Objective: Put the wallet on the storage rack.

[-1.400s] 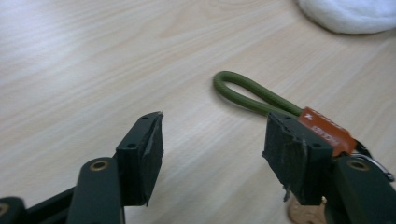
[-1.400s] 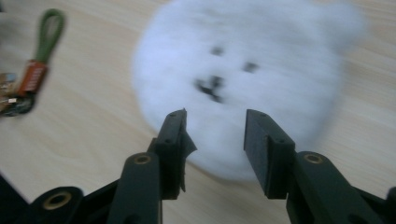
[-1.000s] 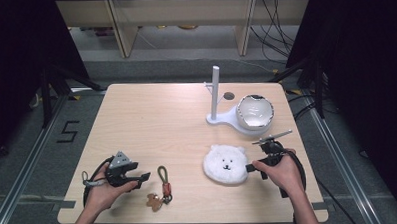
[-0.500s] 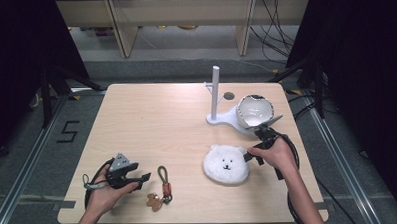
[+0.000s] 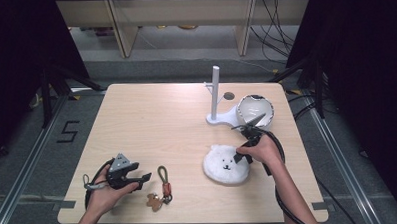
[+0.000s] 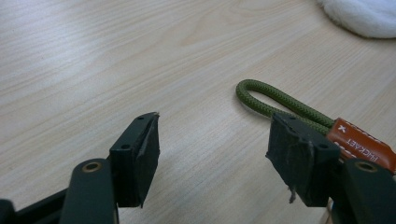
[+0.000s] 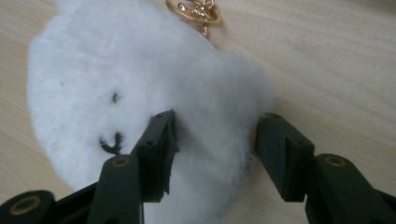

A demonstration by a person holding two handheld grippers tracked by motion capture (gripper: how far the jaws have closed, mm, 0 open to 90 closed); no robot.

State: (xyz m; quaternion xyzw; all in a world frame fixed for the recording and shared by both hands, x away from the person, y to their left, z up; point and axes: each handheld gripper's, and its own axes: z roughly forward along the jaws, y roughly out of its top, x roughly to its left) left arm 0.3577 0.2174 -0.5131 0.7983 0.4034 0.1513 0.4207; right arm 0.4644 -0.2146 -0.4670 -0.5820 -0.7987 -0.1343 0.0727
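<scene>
Left gripper [image 6: 212, 154] rests wide; right gripper [image 7: 215, 149] jaws closing.

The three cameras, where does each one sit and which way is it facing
High view: above the person's side, looking forward and down on the table; forearms and both hands show.
Left gripper view: rides the left gripper, facing the green cord keychain.
Right gripper view: rides the right gripper, jaws straddling the white plush bear.
Shared: all three show the bear.
</scene>
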